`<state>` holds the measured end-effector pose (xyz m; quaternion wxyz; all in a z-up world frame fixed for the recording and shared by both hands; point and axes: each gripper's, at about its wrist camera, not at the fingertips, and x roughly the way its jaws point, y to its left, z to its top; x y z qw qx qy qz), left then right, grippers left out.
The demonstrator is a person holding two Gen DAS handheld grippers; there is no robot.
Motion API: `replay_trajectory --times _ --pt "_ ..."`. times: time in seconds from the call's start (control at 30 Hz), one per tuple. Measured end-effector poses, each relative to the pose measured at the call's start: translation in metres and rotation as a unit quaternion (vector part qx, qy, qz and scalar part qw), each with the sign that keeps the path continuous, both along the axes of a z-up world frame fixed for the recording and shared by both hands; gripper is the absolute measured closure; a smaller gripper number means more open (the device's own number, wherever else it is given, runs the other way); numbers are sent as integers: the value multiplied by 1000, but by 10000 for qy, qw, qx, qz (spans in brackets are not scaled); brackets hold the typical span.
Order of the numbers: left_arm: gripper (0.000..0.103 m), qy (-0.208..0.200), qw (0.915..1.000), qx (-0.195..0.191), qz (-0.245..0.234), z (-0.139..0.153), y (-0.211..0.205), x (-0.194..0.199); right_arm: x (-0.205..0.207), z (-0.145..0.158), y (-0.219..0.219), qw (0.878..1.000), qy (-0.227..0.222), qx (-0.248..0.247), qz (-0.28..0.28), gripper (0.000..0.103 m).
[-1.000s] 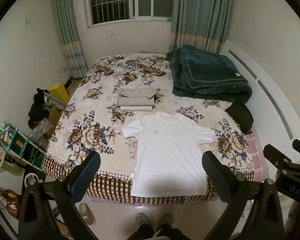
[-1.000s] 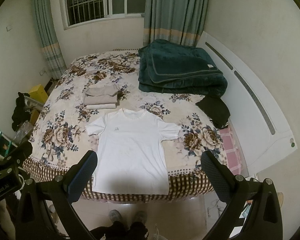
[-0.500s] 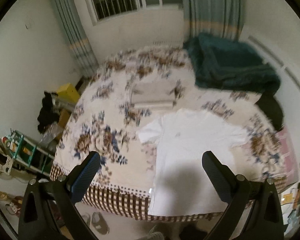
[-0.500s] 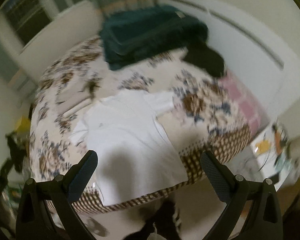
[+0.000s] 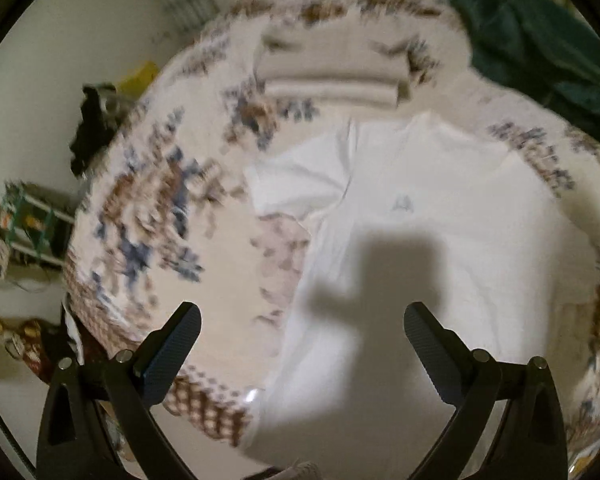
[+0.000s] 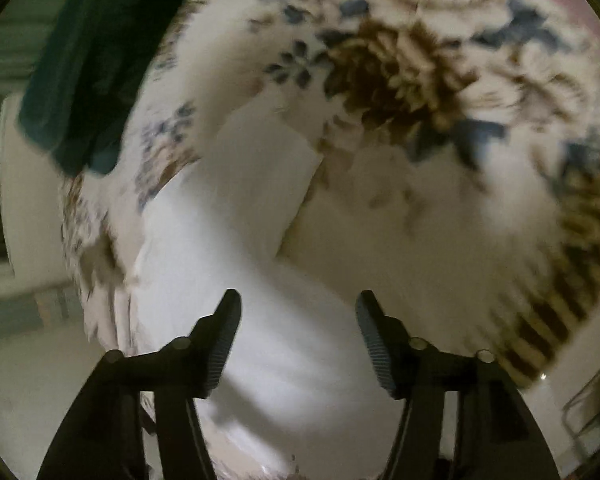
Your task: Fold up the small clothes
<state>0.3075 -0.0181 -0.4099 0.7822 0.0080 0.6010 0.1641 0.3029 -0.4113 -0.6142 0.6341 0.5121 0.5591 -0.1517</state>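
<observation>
I am hovering over a white T-shirt (image 5: 440, 248) that is lying flat, front up, on the floral bedspread (image 5: 160, 216), its hem hanging over the near edge of the bed. My left gripper (image 5: 302, 340) is spread wide and holding nothing, poised above the shirt's left side below the left sleeve (image 5: 296, 184). My right gripper (image 6: 298, 332) is also parted, a little narrower, and empty, looking down on the shirt's right edge with the right sleeve (image 6: 260, 184) just ahead of it. Both views are blurred, so I cannot tell how close the pads are to the cloth.

To fold well, I am thinking each gripper should pinch a single clean point on the same side, shoulder and hem, taking the shirt only and not the bedspread beneath. A stack of folded beige clothes (image 5: 332, 72) is sitting beyond the collar, and a dark green blanket (image 5: 540, 40) is lying at the far right; I am planning to keep the fold away from both.
</observation>
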Motion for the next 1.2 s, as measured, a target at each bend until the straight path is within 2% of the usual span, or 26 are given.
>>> replay_trajectory --times 0.03,0.17,0.27,0.3,0.33,0.37,0.43,0.5,0.57,0.63,0.73,0.87,0.9,0.93,0.97,1.0,1.07,1.13,1.2 --pt "0 74 10000 11 66 -15 2 3 14 -27 -4 9999 -30 96 -108 38" --pt "0 376 9987 -134 329 -76 2 22 56 -97 -11 9983 -85 325 -474 38" --pt "0 473 9975 -316 420 -109 2 30 79 -120 -10 9962 -393 343 -703 41" --pt "0 496 9972 -361 431 -118 2 32 85 -116 -7 9954 -548 162 -768 59" --pt "0 522 9968 -415 438 -125 2 33 92 -112 -4 9951 -613 -63 -773 81" --pt "0 533 9966 -445 440 -131 3 34 101 -106 1 9953 -617 -285 -685 90" --pt "0 581 9962 -453 468 -139 8 33 121 -85 18 9935 -685 -833 -363 99" --pt "0 581 9959 -460 524 -140 18 29 141 -58 44 9875 -754 -1372 192 100" --pt "0 614 9957 -422 548 -138 32 25 166 -30 83 9714 -866 -1982 976 101" --pt "0 587 9962 -332 554 -136 47 21 192 -6 140 9407 -1025 -2580 1949 101" --pt "0 479 9973 -177 536 -131 72 15 212 -1 240 8723 -1052 -3298 3454 101" --pt "0 427 9974 -32 572 -130 104 8 201 -39 366 7439 -822 -4214 5121 101" --pt "0 418 9973 -19 604 -130 111 7 195 -56 388 7238 -611 -4166 5467 101" --pt "0 417 9970 -26 647 -130 119 6 193 -69 402 7156 -389 -4055 5675 95" --pt "0 423 9967 -49 696 -130 127 5 190 -80 414 7147 -162 -3893 5808 93" --pt "0 428 9963 -80 742 -129 132 5 188 -82 418 7213 -69 -3832 5770 88" --pt "0 395 9952 -234 869 -126 144 4 184 -73 411 7586 -99 -3554 5460 75" --pt "0 320 9925 -591 1023 -123 154 7 180 -60 391 8142 -144 -2943 5003 49" --pt "0 258 9860 -1109 1221 -125 162 13 178 -51 370 8522 -196 -2540 4570 47"
